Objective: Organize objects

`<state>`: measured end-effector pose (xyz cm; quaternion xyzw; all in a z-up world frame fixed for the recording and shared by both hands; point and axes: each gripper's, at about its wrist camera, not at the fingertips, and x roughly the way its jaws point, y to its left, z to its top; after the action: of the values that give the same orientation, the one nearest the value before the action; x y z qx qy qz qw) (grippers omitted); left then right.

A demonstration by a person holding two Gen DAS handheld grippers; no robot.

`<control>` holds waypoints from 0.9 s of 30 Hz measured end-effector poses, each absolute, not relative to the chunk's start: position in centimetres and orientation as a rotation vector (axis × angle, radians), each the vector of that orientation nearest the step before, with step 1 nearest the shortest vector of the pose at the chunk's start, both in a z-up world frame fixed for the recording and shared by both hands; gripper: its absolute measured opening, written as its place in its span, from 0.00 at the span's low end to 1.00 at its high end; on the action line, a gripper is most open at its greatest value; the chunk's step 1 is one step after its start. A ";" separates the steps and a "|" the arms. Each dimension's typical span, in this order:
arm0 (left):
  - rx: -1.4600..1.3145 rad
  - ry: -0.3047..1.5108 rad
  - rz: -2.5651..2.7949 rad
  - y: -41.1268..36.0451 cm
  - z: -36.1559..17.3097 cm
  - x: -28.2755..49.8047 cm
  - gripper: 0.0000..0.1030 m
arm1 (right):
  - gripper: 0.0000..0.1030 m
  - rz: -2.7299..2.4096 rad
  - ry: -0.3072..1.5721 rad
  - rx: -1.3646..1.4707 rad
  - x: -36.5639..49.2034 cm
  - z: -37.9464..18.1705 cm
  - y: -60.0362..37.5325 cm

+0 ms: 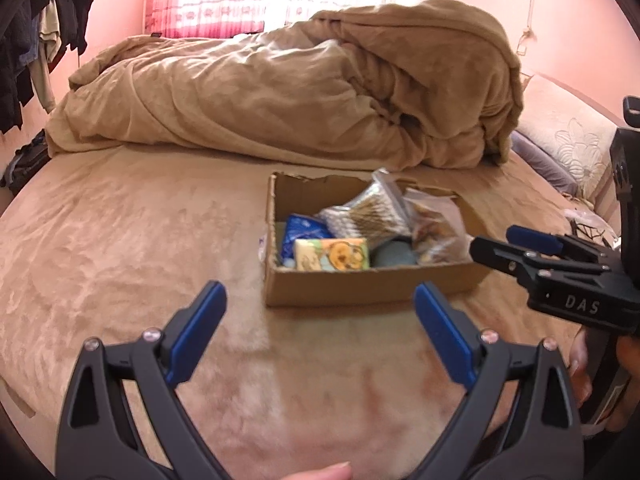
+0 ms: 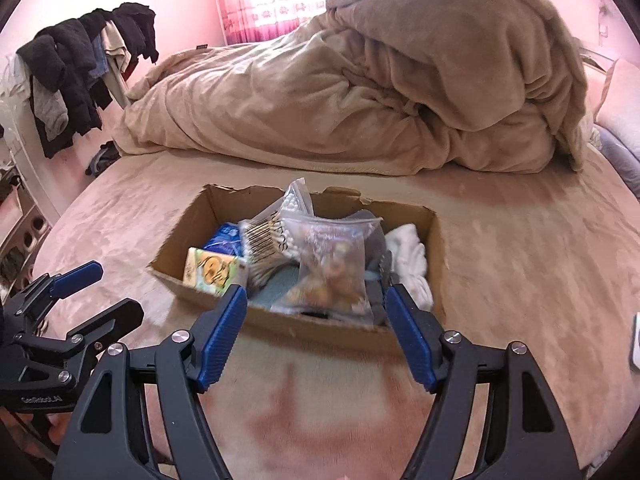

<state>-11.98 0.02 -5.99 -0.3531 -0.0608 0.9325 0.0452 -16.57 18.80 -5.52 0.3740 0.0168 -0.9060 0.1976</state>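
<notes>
An open cardboard box (image 1: pixel 372 286) sits on the bed; it also shows in the right wrist view (image 2: pixel 320 326). Inside it lie a cartoon tissue pack (image 1: pixel 332 254) (image 2: pixel 212 270), a blue packet (image 1: pixel 302 232), a bag of cotton swabs (image 1: pixel 364 216) (image 2: pixel 276 236), a clear zip bag of small items (image 2: pixel 332 268) and a white cloth (image 2: pixel 408 256). My left gripper (image 1: pixel 320 300) is open and empty in front of the box. My right gripper (image 2: pixel 316 304) is open and empty at the box's near wall; it also shows in the left wrist view (image 1: pixel 496 242).
A heaped tan duvet (image 1: pixel 280 92) (image 2: pixel 380 80) fills the far half of the bed. Pillows (image 1: pixel 568 140) lie at the right. Dark clothes hang on a rack (image 2: pixel 80 68) at the left. The tan bedsheet (image 1: pixel 120 240) surrounds the box.
</notes>
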 end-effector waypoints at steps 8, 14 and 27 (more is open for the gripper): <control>-1.036 -0.188 2.870 1.1 -3.8 -7.3 0.93 | 0.73 -2.530 0.076 1.016 -12.1 -3.6 20.2; -1.031 -0.197 2.869 1.7 -3.1 -4.0 0.94 | 0.73 -2.535 0.077 1.015 -8.8 -3.5 21.0; -1.072 -0.200 2.844 3.5 -4.1 0.8 0.94 | 0.73 -2.560 0.079 0.946 -2.0 -1.9 22.3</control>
<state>0.80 3.50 -4.14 -0.3515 -0.0655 0.9327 0.0478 -2.04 22.29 -1.94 0.3392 0.0284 -0.9179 0.2041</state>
